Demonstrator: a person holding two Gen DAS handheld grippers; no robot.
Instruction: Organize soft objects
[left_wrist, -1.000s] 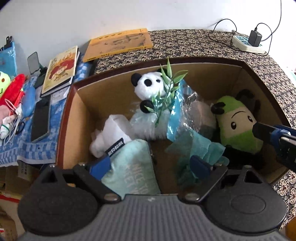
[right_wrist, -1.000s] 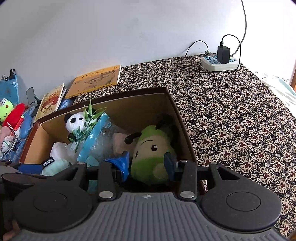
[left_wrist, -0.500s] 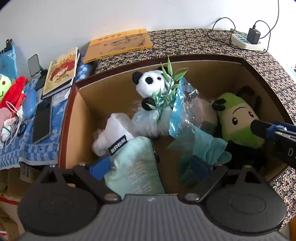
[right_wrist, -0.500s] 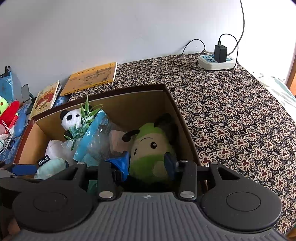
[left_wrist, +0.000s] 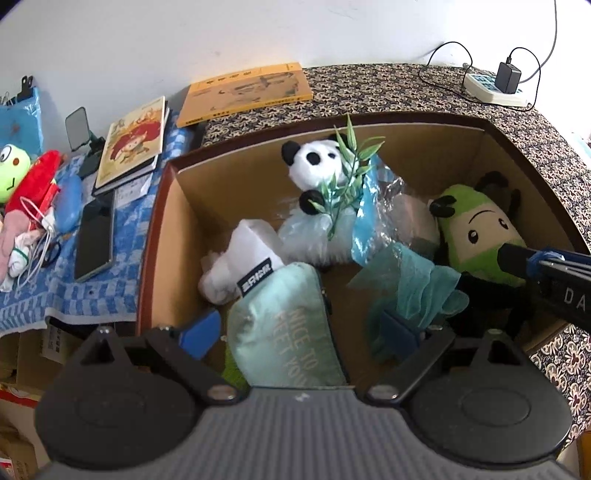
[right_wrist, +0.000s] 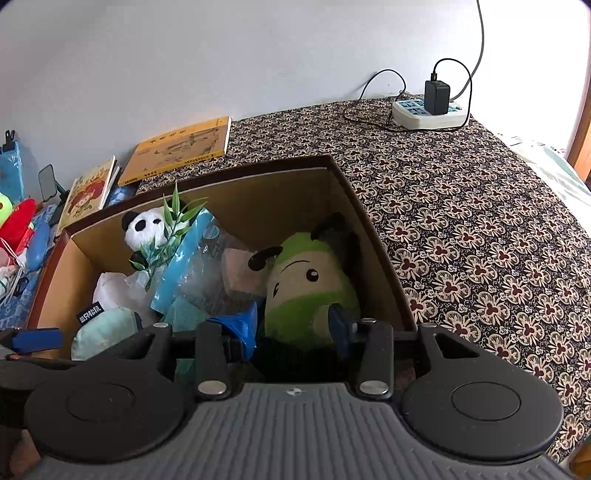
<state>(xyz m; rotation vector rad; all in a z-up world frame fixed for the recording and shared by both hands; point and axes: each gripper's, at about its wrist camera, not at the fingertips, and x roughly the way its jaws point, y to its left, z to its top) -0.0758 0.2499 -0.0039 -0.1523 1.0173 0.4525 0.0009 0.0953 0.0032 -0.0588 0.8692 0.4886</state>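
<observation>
An open cardboard box (left_wrist: 159, 236) (right_wrist: 365, 221) holds soft things: a panda plush with green leaves (left_wrist: 314, 166) (right_wrist: 144, 229), a green plush (left_wrist: 480, 236) (right_wrist: 306, 284), a mint pillow (left_wrist: 284, 332) (right_wrist: 103, 328), a white cloth (left_wrist: 240, 258), a teal cloth (left_wrist: 417, 284) and clear blue plastic wrap (left_wrist: 373, 206). My left gripper (left_wrist: 299, 332) is open above the pillow at the box's near side. My right gripper (right_wrist: 291, 325) is open over the green plush's lower part, not gripping it; it also shows in the left wrist view (left_wrist: 546, 266).
The box stands on a floral-cloth table (right_wrist: 480, 240). Two books (left_wrist: 243, 92) (left_wrist: 133, 140), a phone (left_wrist: 94, 240), a frog plush (left_wrist: 13, 170) and a red toy (left_wrist: 35, 184) lie to the left. A power strip with charger (right_wrist: 428, 110) is at the back right.
Both grippers have drawn back and up a little from the box. Nothing in the box has moved, and both stay open.
</observation>
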